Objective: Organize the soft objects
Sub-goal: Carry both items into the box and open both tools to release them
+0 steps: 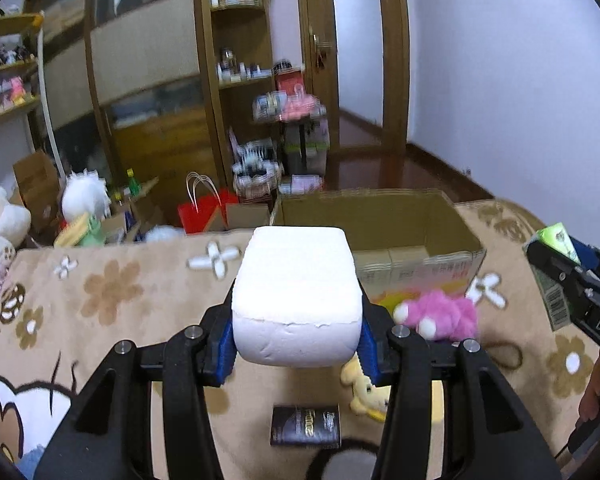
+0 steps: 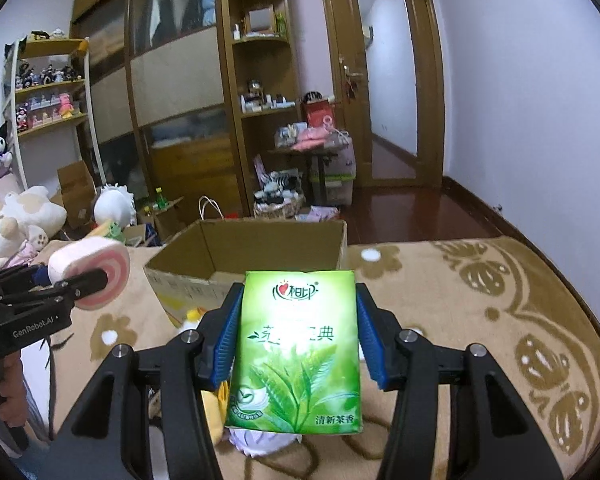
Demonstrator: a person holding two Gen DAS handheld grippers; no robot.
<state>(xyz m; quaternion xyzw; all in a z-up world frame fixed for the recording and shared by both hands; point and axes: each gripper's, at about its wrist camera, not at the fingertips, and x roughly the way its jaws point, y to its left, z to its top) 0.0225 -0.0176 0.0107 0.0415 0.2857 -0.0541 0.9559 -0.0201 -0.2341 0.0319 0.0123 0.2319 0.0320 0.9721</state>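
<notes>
My left gripper [image 1: 296, 312] is shut on a white foam swiss-roll toy [image 1: 296, 292], held above the blanket; in the right wrist view that roll [image 2: 96, 276] shows its pink spiral end at the left. My right gripper [image 2: 296, 340] is shut on a green tissue pack [image 2: 296, 352], also at the right edge of the left wrist view [image 1: 556, 240]. An open cardboard box [image 1: 384, 236] stands ahead of both, its near wall [image 2: 188, 284] close. A pink plush [image 1: 444, 314] and a yellow plush [image 1: 366, 394] lie on the blanket below the left gripper.
A beige flowered blanket [image 1: 112, 300] covers the bed. A dark packet [image 1: 306, 426] lies near its front. Plush toys [image 2: 16, 220] sit at the left, with shelves, a red bag [image 1: 204, 212] and floor clutter beyond. A wooden door [image 2: 388, 88] is at the back right.
</notes>
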